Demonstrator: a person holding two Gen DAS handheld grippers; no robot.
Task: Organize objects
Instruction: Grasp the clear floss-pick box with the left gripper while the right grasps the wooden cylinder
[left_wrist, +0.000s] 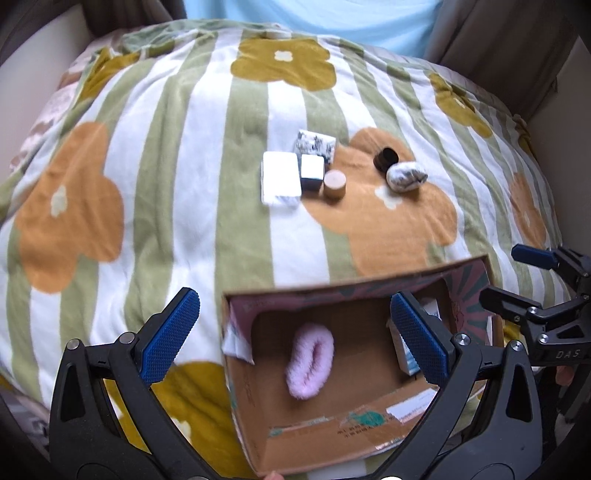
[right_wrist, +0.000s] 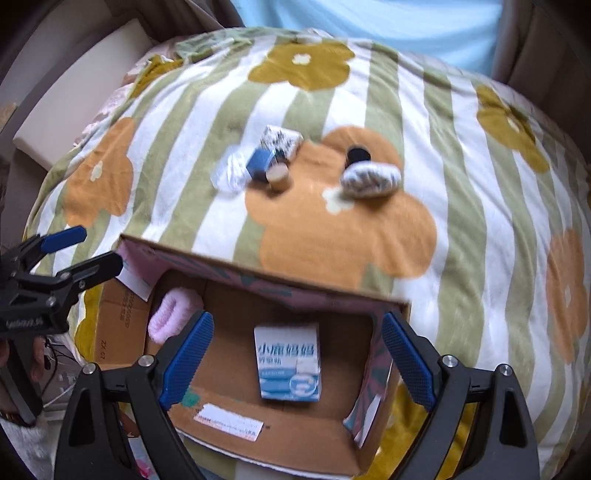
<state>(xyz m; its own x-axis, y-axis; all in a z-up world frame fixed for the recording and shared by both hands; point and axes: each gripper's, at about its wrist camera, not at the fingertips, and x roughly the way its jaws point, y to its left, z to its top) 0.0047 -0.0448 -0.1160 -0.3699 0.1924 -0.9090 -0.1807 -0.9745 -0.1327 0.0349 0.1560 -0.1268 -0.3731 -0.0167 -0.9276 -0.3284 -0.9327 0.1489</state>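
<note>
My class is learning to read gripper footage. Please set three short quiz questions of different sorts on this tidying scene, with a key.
1. True or false: the pink scrunchie lies inside the box.
2. What else lies in the box? A) blue-and-white carton B) wooden cylinder C) black cap
3. Is the left gripper or the right gripper holding anything?

Key: 1 true; 2 A; 3 neither, both are open and empty.
</note>
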